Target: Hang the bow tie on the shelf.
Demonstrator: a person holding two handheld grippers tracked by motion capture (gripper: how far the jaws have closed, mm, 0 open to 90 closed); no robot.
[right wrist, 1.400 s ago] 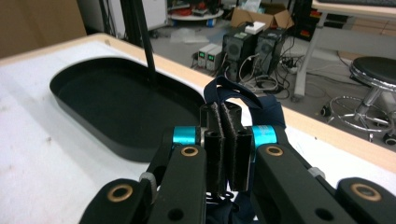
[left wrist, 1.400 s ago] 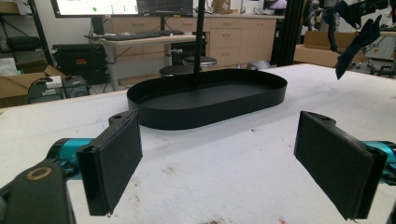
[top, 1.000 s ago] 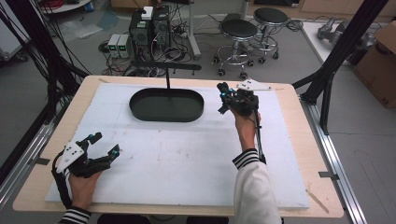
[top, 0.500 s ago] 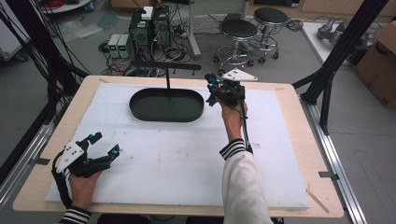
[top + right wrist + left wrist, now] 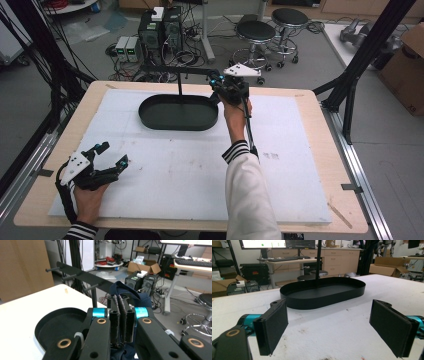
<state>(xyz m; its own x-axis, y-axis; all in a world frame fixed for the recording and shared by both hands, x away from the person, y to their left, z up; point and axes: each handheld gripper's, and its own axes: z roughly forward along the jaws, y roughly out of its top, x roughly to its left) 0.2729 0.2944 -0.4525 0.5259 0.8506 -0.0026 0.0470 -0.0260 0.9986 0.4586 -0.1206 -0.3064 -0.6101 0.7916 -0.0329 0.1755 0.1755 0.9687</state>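
- At the far edge of the table, the right gripper is held up beside the right end of the black oval tray, close to the end of the horizontal bar of the black rack that stands in it
- In the right gripper view its jaws are pressed together on a fold of dark navy cloth, so it's pinching that fabric; the cloth bunches up above the pads and more of it hangs below them
- Same view: the rack's crossbar runs off to the upper left with short pegs sticking out, and the cloth sits right near its closer end; can't tell if the fabric actually touches the bar
- From the high view the cloth is pretty much hidden behind the gripper, so don't ask me how it hangs
- Near the front left corner, the left gripper sits low over the white mat in the person's left hand, well apart from the tray
- Left gripper view has its jaws spread wide with nothing between them, just bare mat, pads facing each other
- The tray sits straight ahead of those jaws, empty inside as far as I can see, with the rack's thin upright post rising from its far side
- Person's right arm in a white sleeve with a striped cuff reaches up the middle of the table
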